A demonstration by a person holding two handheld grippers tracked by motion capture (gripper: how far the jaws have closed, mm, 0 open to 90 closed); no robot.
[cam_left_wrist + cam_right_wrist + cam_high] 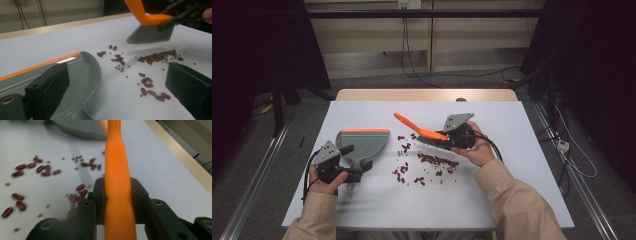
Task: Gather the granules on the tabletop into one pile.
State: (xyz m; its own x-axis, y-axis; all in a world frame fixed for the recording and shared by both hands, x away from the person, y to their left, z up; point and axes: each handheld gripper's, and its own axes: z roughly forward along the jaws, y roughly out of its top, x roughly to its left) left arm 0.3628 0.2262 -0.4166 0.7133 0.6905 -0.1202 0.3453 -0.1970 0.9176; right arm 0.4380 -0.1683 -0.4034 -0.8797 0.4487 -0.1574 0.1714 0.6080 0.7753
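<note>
My right gripper (453, 136) (119, 195) is shut on the orange handle of a hand brush (418, 130) (116, 157). The brush is tilted, its grey bristles (150, 37) hanging just above the table. Under and in front of it lie scattered red beans (427, 162) (155, 56) (37, 168) with small green ones among them. A grey dustpan (362, 142) (82, 75) with an orange lip lies flat on the left. My left gripper (354, 160) (118, 75) sits at its handle end with jaws wide apart, one over the pan and one over bare table.
The white table top (512, 190) has a wooden far edge (427, 95). The far right and the whole front strip have free room. Cables (412, 60) trail on the floor behind, and dark stands flank both sides.
</note>
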